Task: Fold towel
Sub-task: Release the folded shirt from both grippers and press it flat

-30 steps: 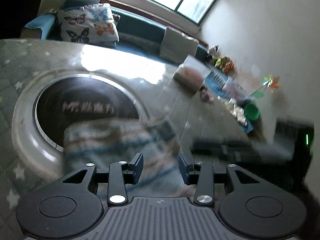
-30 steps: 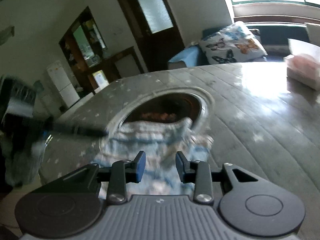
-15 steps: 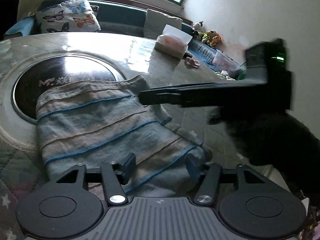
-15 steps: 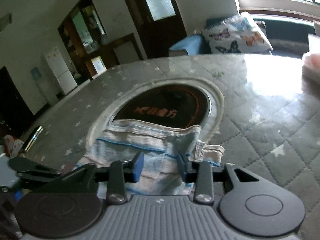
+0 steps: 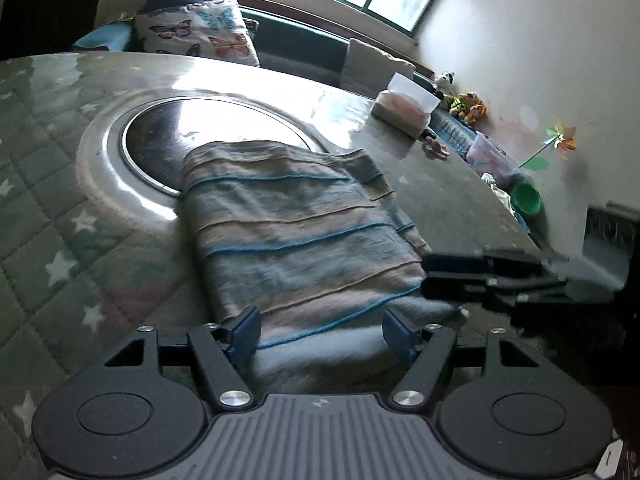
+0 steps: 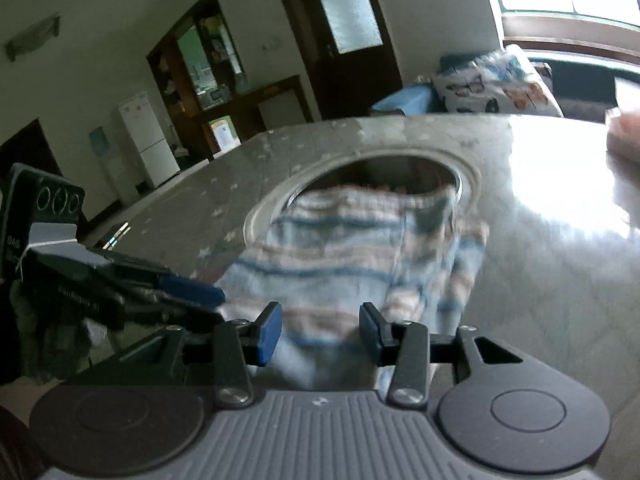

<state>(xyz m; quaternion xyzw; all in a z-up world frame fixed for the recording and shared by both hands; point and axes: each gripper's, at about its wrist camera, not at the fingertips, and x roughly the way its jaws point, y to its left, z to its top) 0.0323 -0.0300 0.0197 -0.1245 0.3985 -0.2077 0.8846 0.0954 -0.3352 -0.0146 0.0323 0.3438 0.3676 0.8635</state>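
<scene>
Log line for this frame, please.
striped towel folded, flat on table | left hand-held gripper open, just widened | right hand-held gripper open

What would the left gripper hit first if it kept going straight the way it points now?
Most likely the striped towel: the left gripper angles down over the towel's near edge, and its open jaws have just been opening wider, with cloth lying between and ahead of them. Depth is hard to judge here.
</scene>
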